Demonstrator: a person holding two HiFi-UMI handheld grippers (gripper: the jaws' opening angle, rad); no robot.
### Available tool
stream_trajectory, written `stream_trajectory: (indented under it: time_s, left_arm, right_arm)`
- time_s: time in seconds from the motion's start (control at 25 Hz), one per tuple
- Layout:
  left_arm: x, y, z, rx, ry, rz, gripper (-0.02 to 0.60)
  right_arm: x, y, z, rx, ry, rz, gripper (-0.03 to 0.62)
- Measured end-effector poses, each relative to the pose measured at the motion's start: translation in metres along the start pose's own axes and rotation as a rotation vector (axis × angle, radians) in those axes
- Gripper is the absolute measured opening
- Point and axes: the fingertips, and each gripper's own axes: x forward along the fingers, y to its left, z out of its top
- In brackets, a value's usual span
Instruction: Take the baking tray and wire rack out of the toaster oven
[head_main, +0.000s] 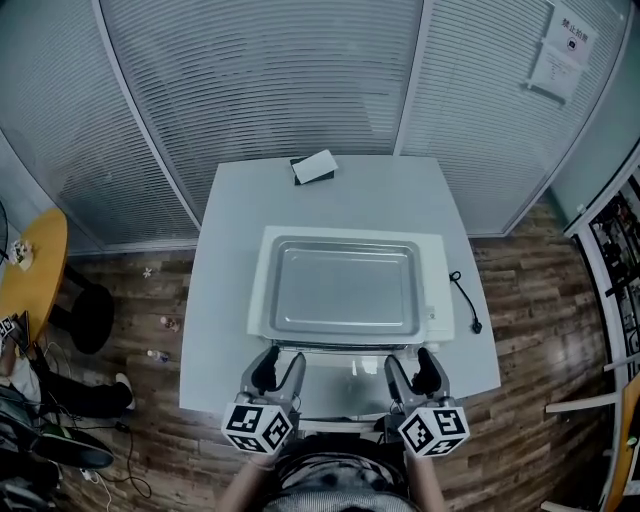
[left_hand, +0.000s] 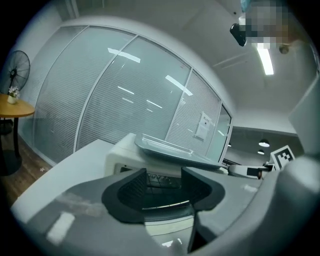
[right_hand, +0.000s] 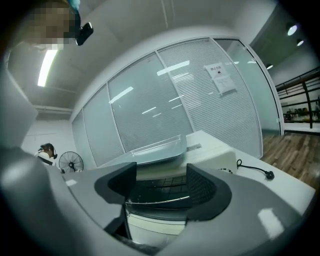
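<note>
A white toaster oven (head_main: 440, 290) stands on the white table (head_main: 225, 300), and the silver baking tray (head_main: 345, 290) lies flat on its top. The oven's glass door (head_main: 345, 388) hangs open toward me. Inside the dark opening the wire rack (left_hand: 160, 181) (right_hand: 167, 181) shows as a grid with a bright front bar. My left gripper (head_main: 278, 372) (left_hand: 162, 192) and right gripper (head_main: 412, 370) (right_hand: 160, 187) sit side by side over the lowered door, pointing into the opening. Both have their jaws wide apart, and nothing is pressed between the pads.
A small white and black box (head_main: 314, 167) lies at the table's far edge. The oven's black power cord (head_main: 463, 300) trails off to the right. Blinds-covered glass walls stand behind the table. A round yellow table (head_main: 35, 270) and a fan (left_hand: 17, 70) are at the left.
</note>
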Motion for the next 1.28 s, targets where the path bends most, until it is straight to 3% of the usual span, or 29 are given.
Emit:
stream_trajectory:
  time_s: [0.4,0.52,0.64,0.76,0.88,1.0,1.28]
  left_arm:
    - [-0.002,0.005,-0.041,-0.142,0.093,-0.029,0.227]
    - [0.001,0.006,-0.053,-0.237,0.107,-0.040,0.208]
    - [0.005,0.008,-0.067,-0.387,0.124,-0.058,0.192]
    - [0.010,0.009,-0.080,-0.530,0.133,-0.075,0.192]
    - [0.018,0.008,-0.089,-0.580,0.150,-0.078,0.193]
    - [0.034,0.010,-0.098,-0.651,0.160,-0.078,0.227]
    - [0.063,0.029,-0.093,-0.793,0.044,-0.068,0.242]
  right_arm:
    - [0.001,-0.002,-0.047,0.060,0.116,0.019,0.298]
    - [0.008,0.001,-0.058,0.118,0.148,0.056,0.282]
    - [0.017,0.002,-0.071,0.208,0.177,0.085,0.262]
    - [0.028,0.002,-0.087,0.362,0.219,0.118,0.259]
    - [0.038,0.000,-0.098,0.507,0.229,0.139,0.259]
    - [0.051,-0.004,-0.103,0.527,0.244,0.136,0.261]
    - [0.075,-0.010,-0.100,0.580,0.227,0.117,0.238]
